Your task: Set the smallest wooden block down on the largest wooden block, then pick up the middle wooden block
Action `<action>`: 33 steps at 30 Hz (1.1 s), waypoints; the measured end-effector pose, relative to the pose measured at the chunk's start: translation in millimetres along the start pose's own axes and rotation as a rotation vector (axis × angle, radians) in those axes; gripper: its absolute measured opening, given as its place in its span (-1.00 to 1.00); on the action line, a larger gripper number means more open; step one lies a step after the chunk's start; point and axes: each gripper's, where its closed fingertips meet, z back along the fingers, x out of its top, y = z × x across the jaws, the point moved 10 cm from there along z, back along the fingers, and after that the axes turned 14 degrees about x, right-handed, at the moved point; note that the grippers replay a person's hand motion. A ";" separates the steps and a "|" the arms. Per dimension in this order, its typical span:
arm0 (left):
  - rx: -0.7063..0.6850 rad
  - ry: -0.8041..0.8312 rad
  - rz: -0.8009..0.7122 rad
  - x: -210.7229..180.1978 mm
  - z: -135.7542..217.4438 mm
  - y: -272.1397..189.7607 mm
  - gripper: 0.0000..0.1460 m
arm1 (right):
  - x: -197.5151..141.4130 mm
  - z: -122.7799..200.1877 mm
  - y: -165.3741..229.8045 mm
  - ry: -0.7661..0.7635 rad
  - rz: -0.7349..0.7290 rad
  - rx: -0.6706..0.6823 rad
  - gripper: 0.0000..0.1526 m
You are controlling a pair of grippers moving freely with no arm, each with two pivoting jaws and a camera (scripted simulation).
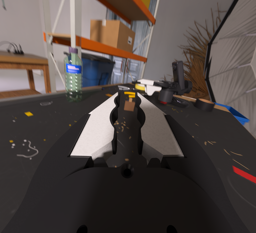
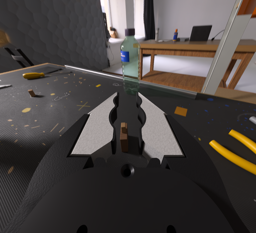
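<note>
In the right wrist view the largest wooden block (image 2: pixel 124 143) stands on the black mat, with the smallest block (image 2: pixel 123 127) resting on top of it. My right gripper (image 2: pixel 127 94) is open, its jaws on either side of this stack without touching it. The middle block (image 2: pixel 32 93) stands alone far to the left. In the left wrist view the same stack shows ahead, the large block (image 1: pixel 129 106) under the small one (image 1: pixel 130 99). My left gripper (image 1: pixel 127 94) is open and empty, short of the stack. The right gripper (image 1: pixel 155 87) shows beyond it.
A clear water bottle (image 2: pixel 130 62) stands near the table's far edge; it also shows in the left wrist view (image 1: pixel 73 73). A yellow-handled screwdriver (image 2: pixel 33 75), yellow handles (image 2: pixel 232 155), a yellow tape roll (image 1: pixel 139 87), a black tape roll (image 1: pixel 204 104) and a blue tray (image 1: pixel 238 115) lie around.
</note>
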 end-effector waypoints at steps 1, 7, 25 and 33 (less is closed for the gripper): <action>-0.015 0.053 0.017 0.4 1.5 1.1 -0.71 | 3.8 2.5 3.0 -0.024 0.010 0.004 -0.67; -0.015 0.356 -0.230 30.6 29.0 -4.0 -0.70 | 9.0 11.7 46.7 -0.015 -0.007 0.067 -0.64; -0.271 1.030 -1.106 82.6 3.2 162.4 -0.64 | -28.2 19.6 94.7 0.022 -0.078 0.239 -0.65; -0.530 1.176 -1.072 48.2 -15.4 197.4 -0.68 | -32.5 15.1 94.5 0.060 -0.082 0.261 -0.64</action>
